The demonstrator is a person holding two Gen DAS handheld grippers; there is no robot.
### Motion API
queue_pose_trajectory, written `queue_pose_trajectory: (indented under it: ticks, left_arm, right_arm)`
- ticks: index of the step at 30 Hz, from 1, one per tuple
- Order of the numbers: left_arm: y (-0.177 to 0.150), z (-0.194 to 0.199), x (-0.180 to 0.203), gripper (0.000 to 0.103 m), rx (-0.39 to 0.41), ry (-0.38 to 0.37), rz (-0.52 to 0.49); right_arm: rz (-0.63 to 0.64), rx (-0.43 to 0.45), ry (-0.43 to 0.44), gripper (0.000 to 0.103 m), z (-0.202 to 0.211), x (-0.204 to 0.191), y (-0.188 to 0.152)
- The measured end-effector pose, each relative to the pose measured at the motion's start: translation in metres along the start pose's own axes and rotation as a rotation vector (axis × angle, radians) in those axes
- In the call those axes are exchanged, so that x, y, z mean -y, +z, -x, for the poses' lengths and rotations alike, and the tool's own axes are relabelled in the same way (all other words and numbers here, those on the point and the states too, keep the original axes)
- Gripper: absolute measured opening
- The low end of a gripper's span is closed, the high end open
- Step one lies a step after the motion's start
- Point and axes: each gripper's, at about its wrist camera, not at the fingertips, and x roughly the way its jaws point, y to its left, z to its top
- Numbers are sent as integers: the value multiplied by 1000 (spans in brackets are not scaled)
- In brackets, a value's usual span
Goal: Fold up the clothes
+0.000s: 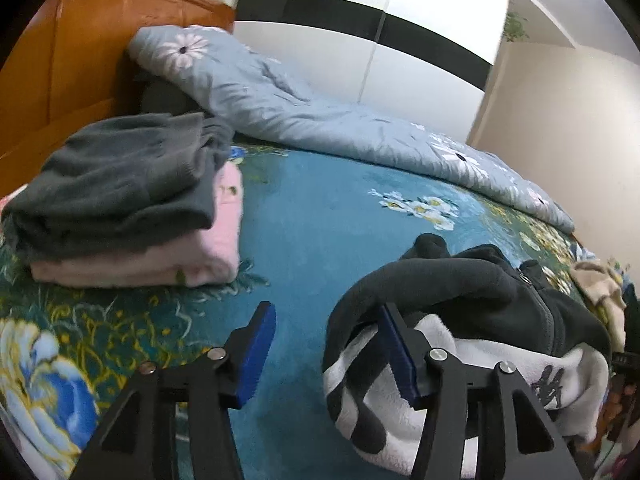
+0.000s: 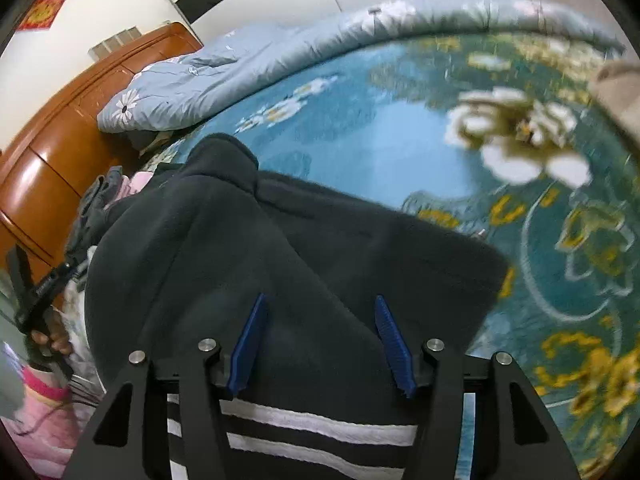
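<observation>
A black and white fleece jacket (image 1: 460, 320) lies bunched on the blue floral bedspread (image 1: 320, 208). My left gripper (image 1: 328, 320) is open; its right finger (image 1: 400, 356) touches the jacket's left edge and its left finger is over bare bedspread. In the right wrist view the jacket (image 2: 280, 256) fills the middle, with white stripes at the bottom. My right gripper (image 2: 320, 312) is open just above the jacket's dark cloth, holding nothing.
A folded stack, a grey garment (image 1: 116, 184) on a pink one (image 1: 160, 268), sits at the left. A light blue floral quilt (image 1: 320, 120) runs along the far side. A wooden headboard (image 1: 60, 80) stands behind. A beige garment (image 1: 596, 284) lies at the right.
</observation>
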Motion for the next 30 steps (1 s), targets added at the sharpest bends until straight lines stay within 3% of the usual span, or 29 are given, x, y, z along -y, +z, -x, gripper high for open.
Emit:
queue_pose_trajectory:
  ticks: [6,12,14,20,22,24,26,30]
  left_arm:
    - [2,-28,14,61,-60,-36,-35]
    - [0,-36,20,58,-70,-63,-17]
    - [-1,-36,21,52,-71,-60,-16]
    - [-4,-34,24,17,-74,-53,-10]
    - [-5,-33,25,8,-73,-46,-8]
    - [-3,-28,23,8,-64,-49,1]
    - [0,-21,23,7,-37,-53,13]
    - [19,-5,30,7,24,-59,-5]
  right_arm:
    - [-15,-4,133,58,6,-8,-6]
    - [-7,-16,72,58,-1,-4,-7]
    - [-2,-19,65,58,-2,-5,-8]
    - [2,-30,36,57,3,-17,-14]
    - [-7,-27,30,48,4,-20,-16]
    - [-3,-23,10,24,7,-26,-20]
    - [32,-11,-47,10,13,-36,-24]
    - [87,75,-165,5,40,-51,-13]
